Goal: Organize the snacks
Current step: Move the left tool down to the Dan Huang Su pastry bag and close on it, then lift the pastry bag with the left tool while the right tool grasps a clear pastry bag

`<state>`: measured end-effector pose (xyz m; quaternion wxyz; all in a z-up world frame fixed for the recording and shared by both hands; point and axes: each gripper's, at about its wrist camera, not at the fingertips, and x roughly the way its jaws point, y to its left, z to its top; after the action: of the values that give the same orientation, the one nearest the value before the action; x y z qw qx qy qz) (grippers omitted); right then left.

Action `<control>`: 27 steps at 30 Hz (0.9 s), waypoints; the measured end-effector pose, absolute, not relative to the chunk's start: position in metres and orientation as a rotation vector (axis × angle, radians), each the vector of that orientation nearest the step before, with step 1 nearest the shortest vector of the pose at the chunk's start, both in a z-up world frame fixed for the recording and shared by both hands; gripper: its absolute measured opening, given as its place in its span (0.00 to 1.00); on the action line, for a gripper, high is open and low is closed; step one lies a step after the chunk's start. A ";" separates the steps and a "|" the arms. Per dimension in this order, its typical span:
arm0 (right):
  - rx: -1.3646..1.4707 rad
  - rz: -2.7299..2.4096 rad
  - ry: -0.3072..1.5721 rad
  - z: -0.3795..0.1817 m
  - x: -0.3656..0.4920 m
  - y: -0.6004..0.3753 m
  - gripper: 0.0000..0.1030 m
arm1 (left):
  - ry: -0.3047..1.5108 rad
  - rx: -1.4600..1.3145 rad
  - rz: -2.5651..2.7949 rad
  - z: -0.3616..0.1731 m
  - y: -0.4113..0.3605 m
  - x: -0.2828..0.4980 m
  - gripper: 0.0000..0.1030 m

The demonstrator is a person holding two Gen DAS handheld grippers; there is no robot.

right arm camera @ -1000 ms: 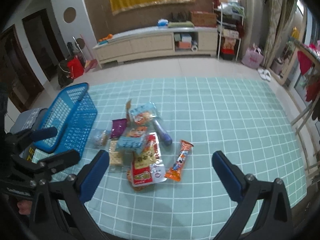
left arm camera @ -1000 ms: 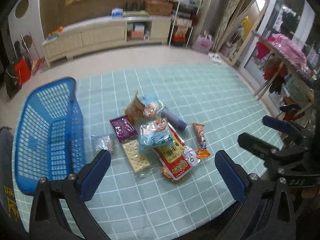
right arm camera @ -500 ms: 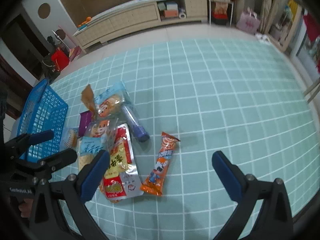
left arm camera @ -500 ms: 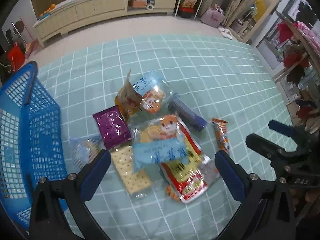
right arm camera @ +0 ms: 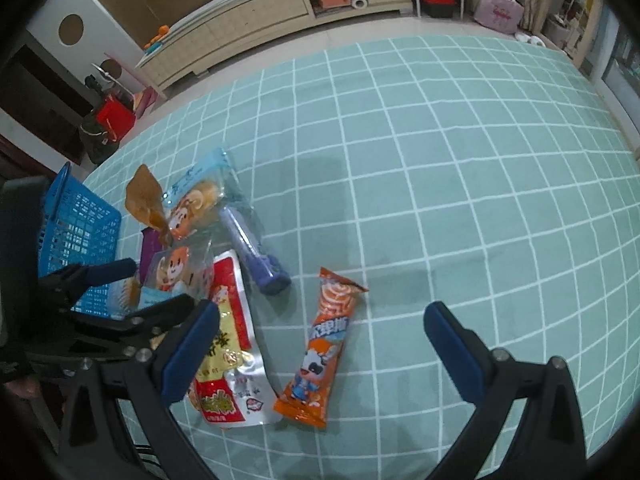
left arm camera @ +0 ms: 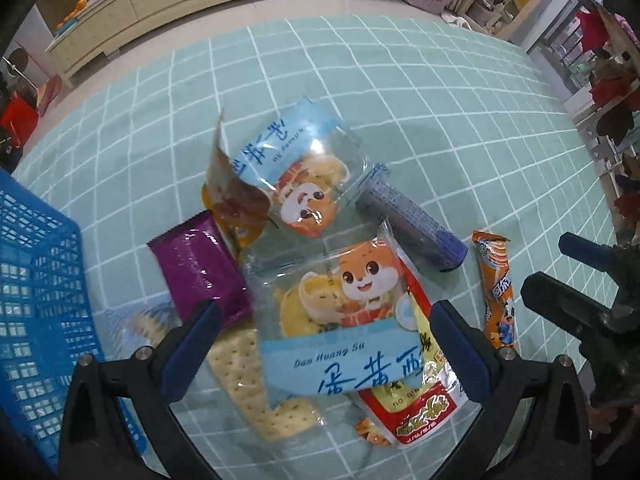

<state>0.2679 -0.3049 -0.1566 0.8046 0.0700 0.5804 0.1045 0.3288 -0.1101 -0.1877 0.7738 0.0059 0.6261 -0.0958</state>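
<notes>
A pile of snack packs lies on the teal checked cloth. My left gripper (left arm camera: 324, 344) is open, its fingers either side of a clear egg-yolk pastry bag with a blue label (left arm camera: 340, 320). Around it lie a purple pack (left arm camera: 200, 268), a cracker sleeve (left arm camera: 256, 392), a red and yellow pouch (left arm camera: 420, 404), a second pastry bag (left arm camera: 296, 164) and a dark blue tube (left arm camera: 412, 228). My right gripper (right arm camera: 320, 344) is open above an orange wafer bar (right arm camera: 320, 348). The blue basket (left arm camera: 36, 292) stands at the left.
The cloth stretches bare to the right and far side (right arm camera: 460, 152). A long cream cabinet (right arm camera: 260, 16) runs along the far wall. A red bag (right arm camera: 116, 116) sits on the floor at the left. The right gripper shows in the left wrist view (left arm camera: 580, 280).
Both grippers have dropped down and forward toward the snack pile. The left one now straddles the blue-label pastry bag; the right one has come over the orange bar.
</notes>
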 end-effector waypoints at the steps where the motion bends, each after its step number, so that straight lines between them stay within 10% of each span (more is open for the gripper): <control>1: 0.139 0.228 1.242 -0.156 0.268 -0.304 1.00 | 1.359 0.010 -0.205 -0.191 -0.110 0.330 0.98; 11: 0.049 0.280 1.260 -0.163 0.272 -0.286 1.00 | 1.342 -0.064 -0.209 -0.203 -0.098 0.325 0.65; 27: -0.101 0.415 1.183 -0.157 0.293 -0.238 0.96 | 1.186 -0.077 -0.120 -0.124 -0.040 0.277 0.63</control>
<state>0.2926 -0.2382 -0.1570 0.8088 -0.0474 0.5532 0.1939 0.2771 -0.0396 -0.1235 0.8267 -0.0364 0.5586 -0.0563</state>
